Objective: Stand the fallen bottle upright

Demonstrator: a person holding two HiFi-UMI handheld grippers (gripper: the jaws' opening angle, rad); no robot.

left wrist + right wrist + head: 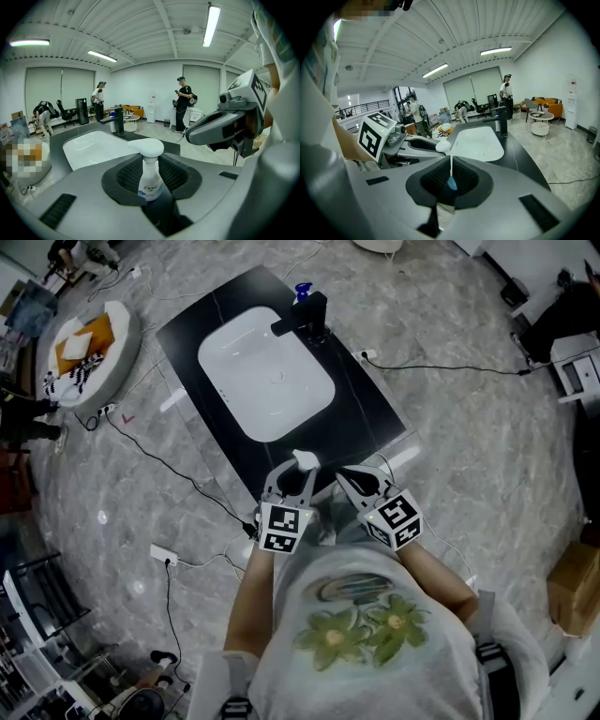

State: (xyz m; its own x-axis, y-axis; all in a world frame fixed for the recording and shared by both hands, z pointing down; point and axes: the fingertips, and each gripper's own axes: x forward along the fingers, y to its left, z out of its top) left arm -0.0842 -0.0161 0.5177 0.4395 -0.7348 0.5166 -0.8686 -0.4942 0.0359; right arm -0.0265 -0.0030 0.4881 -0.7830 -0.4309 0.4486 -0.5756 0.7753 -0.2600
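**Bottle Upright in Grip, Still to Be Set Down**

Held the Dove pump bottle [151, 183] upright, clamped in the left gripper [296, 478], at the near edge of the black countertop [367, 411]. Kept the right gripper [451, 174] alongside, jaws together on nothing. Judged as the placing step: needed the base flat on the counter before letting go. Found the white basin [267, 371] bare.

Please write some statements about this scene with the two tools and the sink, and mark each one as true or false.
1. The left tool grips a white pump bottle. True.
2. The right tool also grips the bottle. False: its jaws are closed on nothing.
3. The faucet is white. False: it is black.
4. The white basin sits in a black counter. True.
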